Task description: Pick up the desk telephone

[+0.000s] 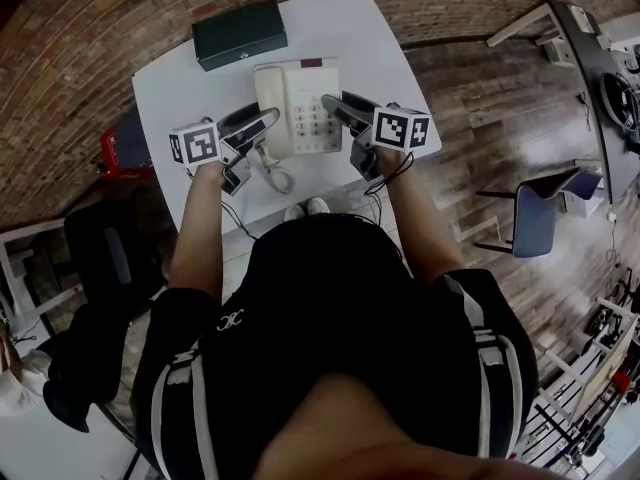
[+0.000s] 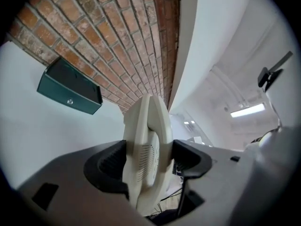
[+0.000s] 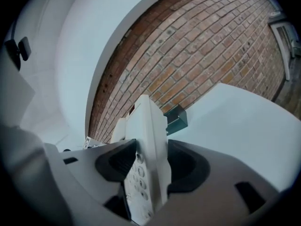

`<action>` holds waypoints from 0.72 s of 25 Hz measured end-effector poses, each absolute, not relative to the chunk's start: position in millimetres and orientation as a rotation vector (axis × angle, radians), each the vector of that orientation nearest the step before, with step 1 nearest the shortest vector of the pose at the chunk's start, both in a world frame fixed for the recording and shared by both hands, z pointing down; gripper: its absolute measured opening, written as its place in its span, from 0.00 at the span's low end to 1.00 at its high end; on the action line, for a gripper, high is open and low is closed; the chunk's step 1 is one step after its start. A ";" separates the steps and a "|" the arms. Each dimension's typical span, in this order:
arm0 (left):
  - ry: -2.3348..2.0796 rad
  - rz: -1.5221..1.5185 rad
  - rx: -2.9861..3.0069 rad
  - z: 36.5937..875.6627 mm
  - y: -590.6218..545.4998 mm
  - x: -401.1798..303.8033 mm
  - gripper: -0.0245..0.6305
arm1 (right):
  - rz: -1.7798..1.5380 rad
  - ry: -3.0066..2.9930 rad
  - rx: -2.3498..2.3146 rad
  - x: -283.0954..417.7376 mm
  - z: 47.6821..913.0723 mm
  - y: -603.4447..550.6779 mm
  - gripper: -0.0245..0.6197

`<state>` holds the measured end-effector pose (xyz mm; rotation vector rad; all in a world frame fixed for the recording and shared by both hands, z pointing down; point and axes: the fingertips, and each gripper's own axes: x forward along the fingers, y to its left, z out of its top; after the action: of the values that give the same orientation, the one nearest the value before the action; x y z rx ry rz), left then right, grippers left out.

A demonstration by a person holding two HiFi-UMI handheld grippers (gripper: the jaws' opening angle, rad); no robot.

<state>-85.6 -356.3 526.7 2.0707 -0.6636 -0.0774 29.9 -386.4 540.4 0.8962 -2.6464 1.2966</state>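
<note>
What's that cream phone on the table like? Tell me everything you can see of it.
The desk telephone is cream plastic, a corded push-button model: handset along its left, keypad in the middle, a coiled cord trailing from its near left corner. It lies over the white table, the left gripper clamped on its handset side, the right gripper on its keypad side. Whether it is lifted is unclear.

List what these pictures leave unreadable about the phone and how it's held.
- Whether the desk telephone has left the table: the head view looks straight down, and neither gripper view shows its underside.
- The left edge of the handset: under the left gripper, head view.
- Print on the keypad: too small in the head view, partly behind the right gripper in its view.
</note>
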 end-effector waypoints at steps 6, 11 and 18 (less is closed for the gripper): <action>-0.704 -0.133 2.174 480.8 -348.5 -87.9 0.51 | 1.160 -2.751 0.896 28.0 493.7 -381.6 0.34; -0.746 -0.170 2.252 448.2 -341.7 -89.6 0.51 | 1.073 -2.801 0.886 26.3 460.8 -376.7 0.34; -0.800 -0.216 2.380 398.4 -327.6 -97.4 0.50 | 0.937 -2.933 0.881 17.9 408.6 -367.5 0.34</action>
<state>-97.4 -327.6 398.4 2.3797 -0.7995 -0.2159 17.9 -367.5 408.6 0.8810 -2.9334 0.9367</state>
